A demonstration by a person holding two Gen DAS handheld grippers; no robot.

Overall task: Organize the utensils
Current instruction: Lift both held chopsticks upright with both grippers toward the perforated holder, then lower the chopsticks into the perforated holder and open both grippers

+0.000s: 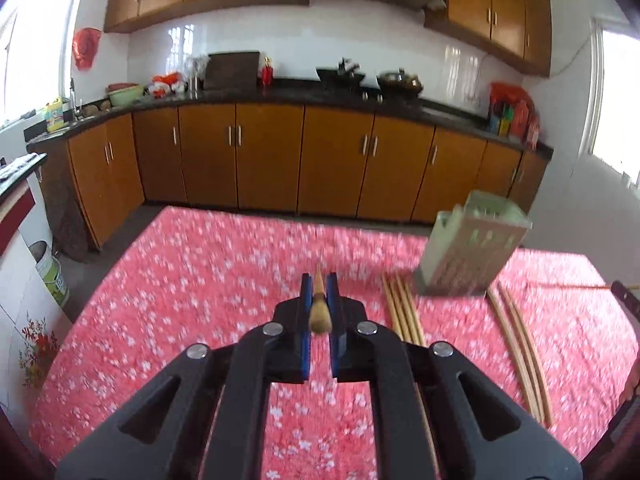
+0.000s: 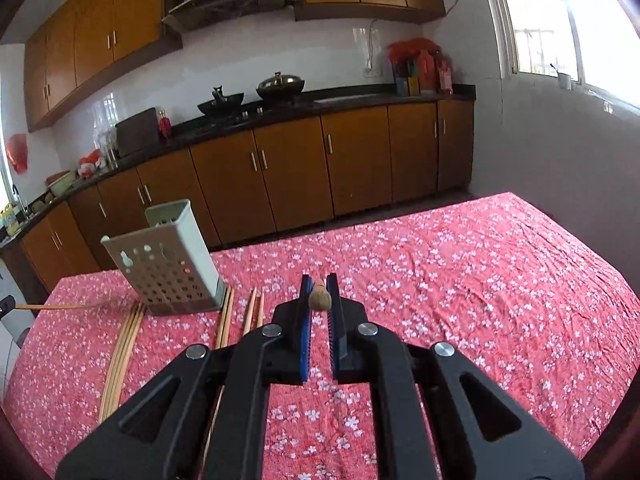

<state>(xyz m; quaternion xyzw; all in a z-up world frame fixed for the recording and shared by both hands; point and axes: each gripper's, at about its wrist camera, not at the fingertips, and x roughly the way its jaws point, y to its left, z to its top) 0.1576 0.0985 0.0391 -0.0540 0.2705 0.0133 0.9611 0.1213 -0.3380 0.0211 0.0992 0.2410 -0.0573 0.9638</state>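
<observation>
**Chopsticks pinched in both claws above a flowered table**

Chopsticks lay scattered on the red flowered tablecloth (image 1: 180,300), and each claw already held one. The left claw (image 1: 319,292) had its blue-padded jaws pressed against a wooden chopstick (image 1: 319,308), whose thick butt end pointed back at the camera while the thin end ran forward past the fingertips. From this claw, the pale perforated holder (image 1: 472,248) stood at about two o'clock, blurred and seemingly leaning (the fisheye lens may be adding to that lean). A bundle of loose chopsticks (image 1: 402,308) lay on the cloth at one o'clock, its far ends just beside the holder's base, and a second pair (image 1: 520,356) stretched along the cloth at three o'clock, on the holder's other side.

The right claw (image 2: 319,294) likewise pinched a chopstick (image 2: 319,298) between its blue pads, rounded butt end toward the lens. From here the holder (image 2: 168,264) sat at ten o'clock, open at the top, its holed wall facing the camera. One group of chopsticks (image 2: 124,340) fanned out on the cloth at nine o'clock; another pair (image 2: 225,320) lay close against the holder's near corner, and a further pair (image 2: 253,314) lay just beside those, nearer the claw. A single stick (image 2: 52,306) reached in level from the left edge toward the holder, and whether it touched the cloth could not be told.

Brown kitchen cabinets (image 2: 292,176) lined the wall beyond the table.
</observation>
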